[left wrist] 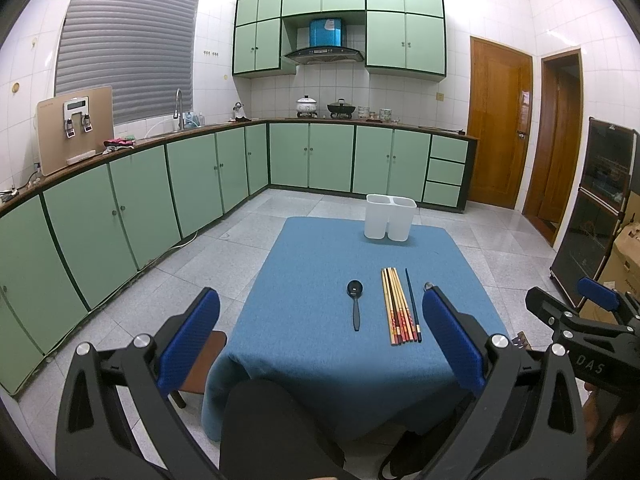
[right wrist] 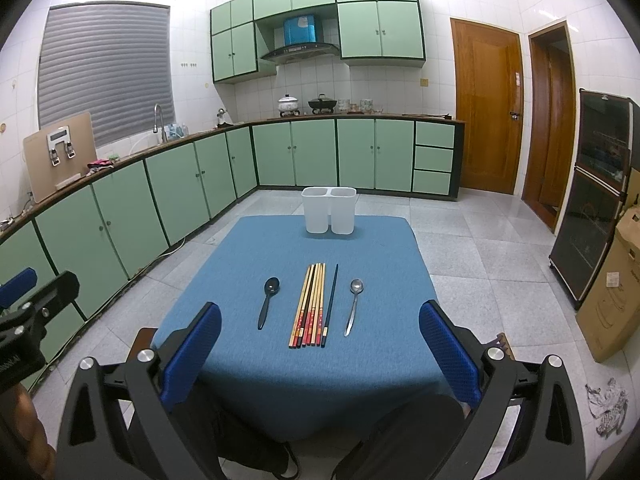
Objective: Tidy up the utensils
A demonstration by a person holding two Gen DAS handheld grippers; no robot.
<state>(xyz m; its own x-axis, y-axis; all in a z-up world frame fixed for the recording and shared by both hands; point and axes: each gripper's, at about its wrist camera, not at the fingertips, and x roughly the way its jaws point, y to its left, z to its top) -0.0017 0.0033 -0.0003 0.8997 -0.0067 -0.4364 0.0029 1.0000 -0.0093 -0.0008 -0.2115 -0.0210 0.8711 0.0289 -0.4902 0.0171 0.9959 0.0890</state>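
Observation:
A black spoon, a row of several chopsticks with one dark chopstick at its right, and a silver spoon lie side by side on the blue-covered table. In the left wrist view only the silver spoon's bowl shows past a finger. A white two-compartment holder stands at the table's far edge. My left gripper and right gripper hang open above the near edge, nothing between their fingers.
Green cabinets line the left and back walls. A brown stool stands at the table's near left corner. A cardboard box and a dark cabinet are at the right, with wooden doors behind. Dark-clothed knees sit below the grippers.

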